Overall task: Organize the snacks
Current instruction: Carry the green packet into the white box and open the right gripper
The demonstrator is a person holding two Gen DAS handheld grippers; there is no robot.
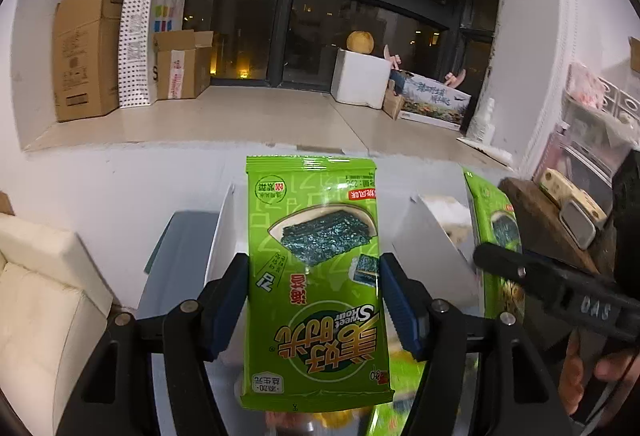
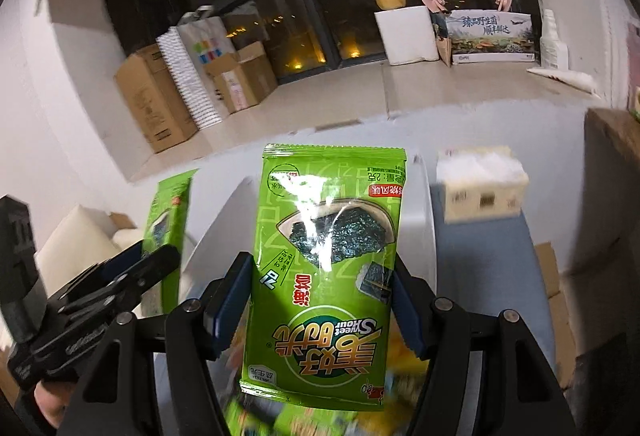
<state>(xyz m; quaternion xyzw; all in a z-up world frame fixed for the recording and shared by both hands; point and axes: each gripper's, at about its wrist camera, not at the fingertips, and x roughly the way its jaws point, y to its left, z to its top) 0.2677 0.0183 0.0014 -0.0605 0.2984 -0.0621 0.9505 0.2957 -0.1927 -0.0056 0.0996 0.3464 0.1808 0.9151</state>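
Seaweed packet (image 1: 314, 276) clamped by left gripper (image 1: 314, 304); second seaweed packet (image 2: 326, 272) clamped by right gripper (image 2: 322, 306). Only right view shows tissue box (image 2: 480, 184); white bin wall (image 2: 420, 228) just behind.

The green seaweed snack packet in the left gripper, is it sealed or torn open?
Sealed: the green seaweed snack packet shows both crimped end seams intact, no tear.

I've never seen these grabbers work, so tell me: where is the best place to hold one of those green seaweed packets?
Across its lower half, one finger on each long side edge, as the left gripper holds its seaweed packet. The pouch is flat and thin, so squeezing edge to edge probably keeps it upright. The right gripper holds its own packet alike.
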